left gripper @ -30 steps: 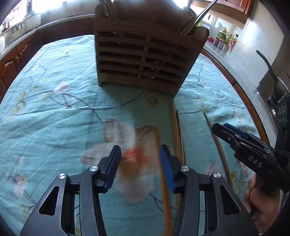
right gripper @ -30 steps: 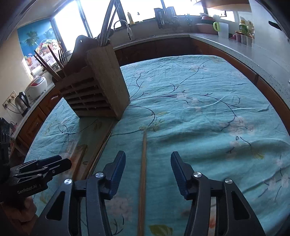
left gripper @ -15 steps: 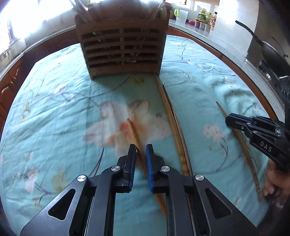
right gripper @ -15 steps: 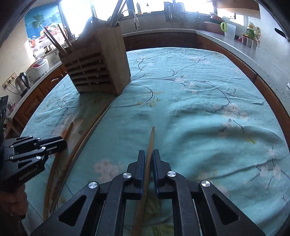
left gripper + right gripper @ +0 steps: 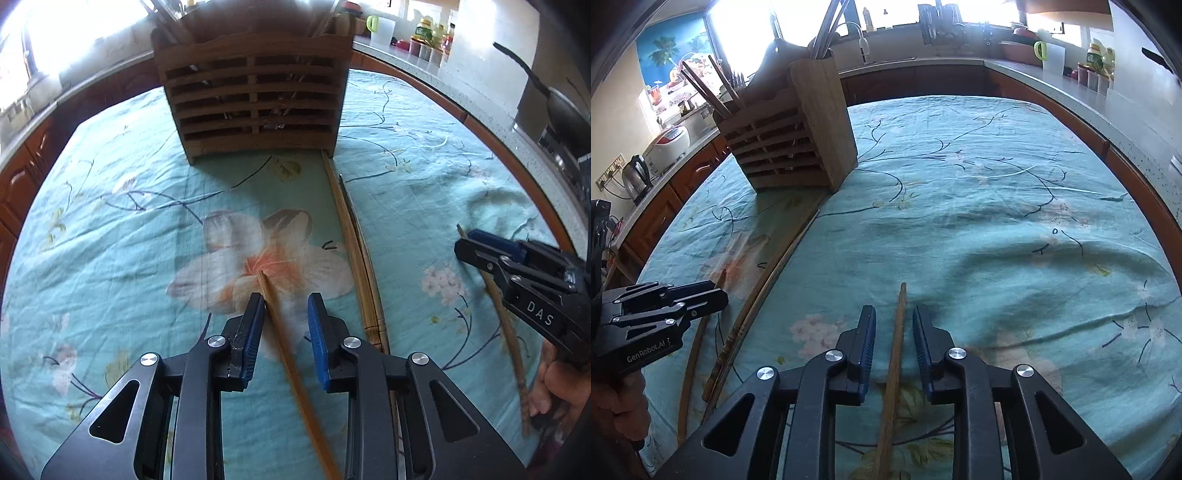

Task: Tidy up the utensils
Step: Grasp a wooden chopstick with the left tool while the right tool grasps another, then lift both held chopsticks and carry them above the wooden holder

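My left gripper (image 5: pixel 284 314) is partly open around a wooden chopstick (image 5: pixel 280 325) that lies on the floral cloth and runs between its fingers, close to the left pad. My right gripper (image 5: pixel 894 328) is partly open around another wooden chopstick (image 5: pixel 895 350) that lies between its fingers. A pair of chopsticks (image 5: pixel 354 251) lies between the two grippers and points at the wooden slatted utensil holder (image 5: pixel 255 99), which stands at the far side with utensils in it. The holder also shows in the right wrist view (image 5: pixel 798 136).
The teal floral tablecloth (image 5: pixel 997 221) covers the table. Counters with bottles, a kettle (image 5: pixel 637 177), a rice cooker and a sink surround it. A pan (image 5: pixel 554 99) sits on the stove at the right. Each gripper shows in the other's view.
Both grippers were shut on their chopsticks half a second ago and have now opened partway. The chopsticks lie between the fingers on the cloth.
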`<state>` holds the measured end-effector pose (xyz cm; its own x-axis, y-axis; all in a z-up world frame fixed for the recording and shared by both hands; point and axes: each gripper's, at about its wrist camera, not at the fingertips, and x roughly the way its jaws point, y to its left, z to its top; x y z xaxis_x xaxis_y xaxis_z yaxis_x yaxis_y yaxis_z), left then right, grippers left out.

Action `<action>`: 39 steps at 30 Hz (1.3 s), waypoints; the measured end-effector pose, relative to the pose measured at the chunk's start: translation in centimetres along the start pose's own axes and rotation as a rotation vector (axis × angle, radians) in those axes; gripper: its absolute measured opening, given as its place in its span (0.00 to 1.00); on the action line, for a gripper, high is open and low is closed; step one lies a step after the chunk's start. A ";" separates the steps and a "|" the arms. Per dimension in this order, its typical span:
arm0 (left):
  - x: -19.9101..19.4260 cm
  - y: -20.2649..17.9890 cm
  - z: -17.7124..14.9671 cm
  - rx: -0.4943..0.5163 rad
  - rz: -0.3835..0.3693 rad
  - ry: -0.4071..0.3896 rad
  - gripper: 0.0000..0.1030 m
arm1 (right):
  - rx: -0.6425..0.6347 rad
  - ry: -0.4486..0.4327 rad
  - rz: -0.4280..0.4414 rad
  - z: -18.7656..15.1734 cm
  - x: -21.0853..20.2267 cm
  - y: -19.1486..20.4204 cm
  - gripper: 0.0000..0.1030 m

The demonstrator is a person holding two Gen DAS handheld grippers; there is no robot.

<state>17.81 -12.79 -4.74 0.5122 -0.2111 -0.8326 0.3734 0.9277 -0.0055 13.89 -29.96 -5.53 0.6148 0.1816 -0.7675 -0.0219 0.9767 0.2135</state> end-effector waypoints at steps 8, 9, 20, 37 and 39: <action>-0.6 1.2 -0.2 -0.040 -0.048 0.003 0.05 | -0.019 0.013 -0.005 0.3 -0.2 0.4 0.05; -1.0 1.5 -0.3 -0.052 -0.054 -0.003 0.05 | -0.013 0.004 0.002 0.4 -0.7 0.4 0.05; -10.5 5.8 0.8 -0.165 -0.148 -0.210 0.04 | 0.043 -0.223 0.147 3.4 -11.0 1.3 0.05; -18.9 8.9 3.5 -0.184 -0.158 -0.411 0.04 | 0.018 -0.460 0.194 8.8 -18.6 3.9 0.05; -19.2 9.0 3.8 -0.185 -0.152 -0.422 0.04 | 0.017 -0.460 0.201 9.1 -18.5 4.0 0.05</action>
<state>14.28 -1.53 13.27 0.7458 -0.4191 -0.5179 0.3437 0.9079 -0.2398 9.63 -30.48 15.01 0.8837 0.2930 -0.3649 -0.1651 0.9248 0.3427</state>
